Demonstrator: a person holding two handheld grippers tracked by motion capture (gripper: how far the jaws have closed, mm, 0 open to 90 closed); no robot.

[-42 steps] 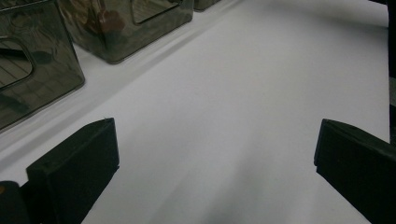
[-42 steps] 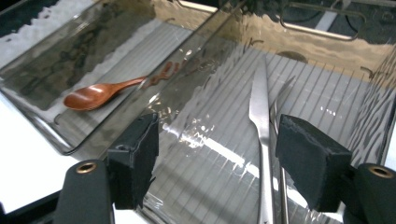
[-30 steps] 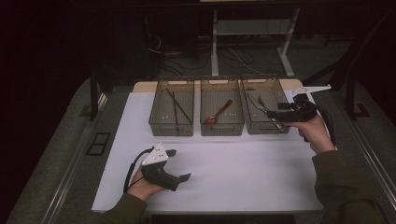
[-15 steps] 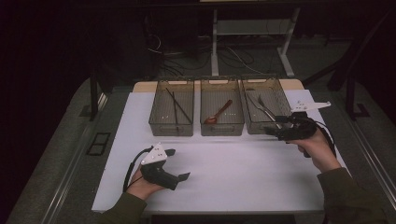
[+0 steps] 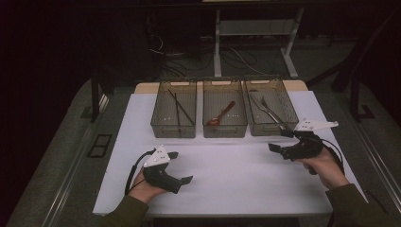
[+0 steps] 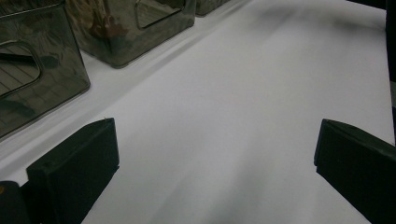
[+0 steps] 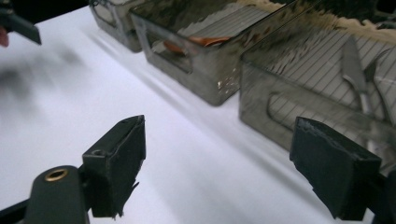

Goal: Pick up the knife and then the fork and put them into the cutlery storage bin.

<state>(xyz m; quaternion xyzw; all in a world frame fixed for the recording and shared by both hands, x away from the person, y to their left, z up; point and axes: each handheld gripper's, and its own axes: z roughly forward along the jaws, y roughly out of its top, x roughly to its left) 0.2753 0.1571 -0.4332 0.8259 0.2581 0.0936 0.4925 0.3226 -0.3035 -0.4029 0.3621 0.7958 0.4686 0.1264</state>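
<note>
Three clear bins stand in a row at the far side of the white table (image 5: 236,175). The left bin (image 5: 173,131) holds dark chopsticks (image 5: 178,108). In the middle bin (image 5: 225,130) lies a red-brown spoon (image 5: 221,114). A metal fork and knife (image 5: 267,109) lie in the right bin (image 5: 267,128). My right gripper (image 5: 278,140) hovers just in front of the right bin (image 7: 299,107); its jaws have just been opening and nothing is between them (image 7: 219,135). My left gripper (image 5: 182,166) rests low at the near left, open and empty (image 6: 217,140).
White surface stretches between the two grippers and in front of the bins. The table's near edge (image 5: 213,212) lies just behind my hands. Dark floor, cables and a metal stand (image 5: 217,42) lie beyond the bins.
My right gripper has drawn back from over the right bin toward the near side and sunk lower, jaws a little wider. The left gripper has stayed put.
</note>
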